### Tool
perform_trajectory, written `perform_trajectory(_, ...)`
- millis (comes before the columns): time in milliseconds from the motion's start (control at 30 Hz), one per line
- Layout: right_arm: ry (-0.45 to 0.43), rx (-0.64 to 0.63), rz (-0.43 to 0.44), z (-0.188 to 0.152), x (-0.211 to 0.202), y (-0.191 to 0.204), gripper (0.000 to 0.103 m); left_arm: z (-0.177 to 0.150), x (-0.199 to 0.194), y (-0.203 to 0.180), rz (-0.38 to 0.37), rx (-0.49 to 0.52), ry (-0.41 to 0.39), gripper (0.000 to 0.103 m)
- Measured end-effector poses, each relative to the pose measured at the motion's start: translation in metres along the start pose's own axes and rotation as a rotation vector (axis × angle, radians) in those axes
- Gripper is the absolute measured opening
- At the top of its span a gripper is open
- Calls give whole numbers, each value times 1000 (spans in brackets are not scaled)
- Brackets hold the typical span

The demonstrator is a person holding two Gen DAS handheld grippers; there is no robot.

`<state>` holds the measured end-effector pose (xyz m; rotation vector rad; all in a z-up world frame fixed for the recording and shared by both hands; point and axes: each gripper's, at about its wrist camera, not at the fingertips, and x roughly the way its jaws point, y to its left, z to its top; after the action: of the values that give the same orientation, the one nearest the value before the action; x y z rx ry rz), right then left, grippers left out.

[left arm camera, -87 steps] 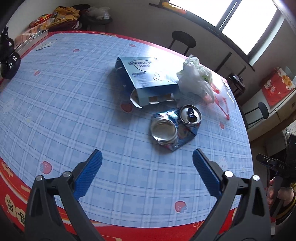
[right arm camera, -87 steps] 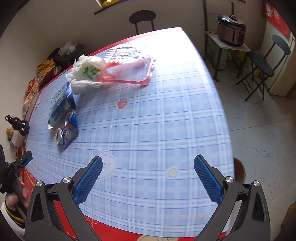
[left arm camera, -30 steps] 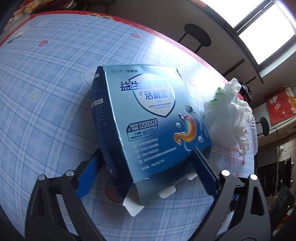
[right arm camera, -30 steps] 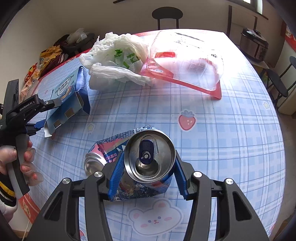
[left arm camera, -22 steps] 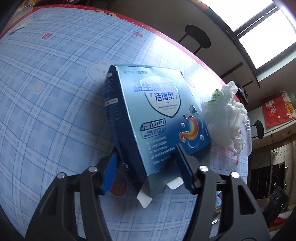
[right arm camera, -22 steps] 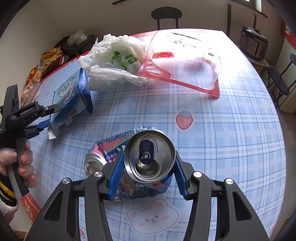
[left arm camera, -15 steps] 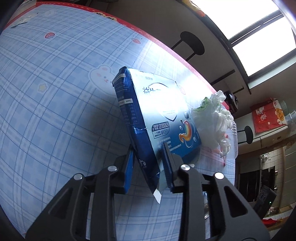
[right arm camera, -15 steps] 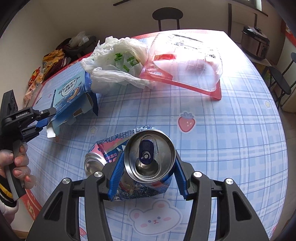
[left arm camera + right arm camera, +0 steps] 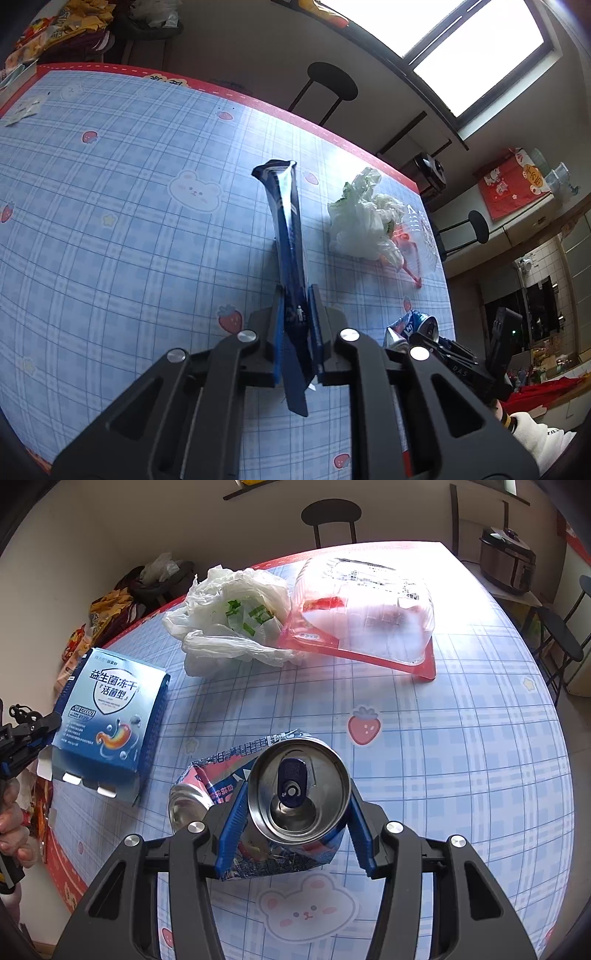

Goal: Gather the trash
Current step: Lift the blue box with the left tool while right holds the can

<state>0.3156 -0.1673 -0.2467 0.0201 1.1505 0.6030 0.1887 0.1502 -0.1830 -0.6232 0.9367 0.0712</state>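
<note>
At mid-left of the right view, the box hangs off the table, pinched flat in the left gripper; keep that clamp firm. Low centre, the right gripper squeezes the crushed can; lift it level.

Left wrist: above counter, tilted down toward 12 o'clock.
Right wrist: nearer, likewise.
Shared: plastic bag.

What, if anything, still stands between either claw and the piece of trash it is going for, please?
Nothing visible. The left claw is already shut on the flattened box, and the right claw is clamped on the crushed can. The bag and tray lie farther back.
</note>
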Motion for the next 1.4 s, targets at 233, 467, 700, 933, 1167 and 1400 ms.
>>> perform_trajectory(233, -14, 28, 11, -9, -12, -14, 50, -22, -12, -12, 30, 72, 54, 16)
perform_trajectory(467, -26, 54, 10, -17, -24, -27, 50, -36, 1, -55, 11, 185, 109, 18)
perform_trajectory(700, -31, 68, 15, -25, -31, -36, 50, -45, 23, -91, -11, 262, 156, 25)
perform_trajectory(933, -48, 94, 14, -32, -42, -50, 50, -49, 49, -92, 64, 288, 173, 26)
perform_trajectory(1167, -72, 141, 5, -43, -59, -72, 50, -51, 54, -81, 102, 265, 168, 20)
perform_trajectory(1400, -135, 215, 16, -56, -92, -103, 50, -54, 25, -106, 61, 264, 106, 20)
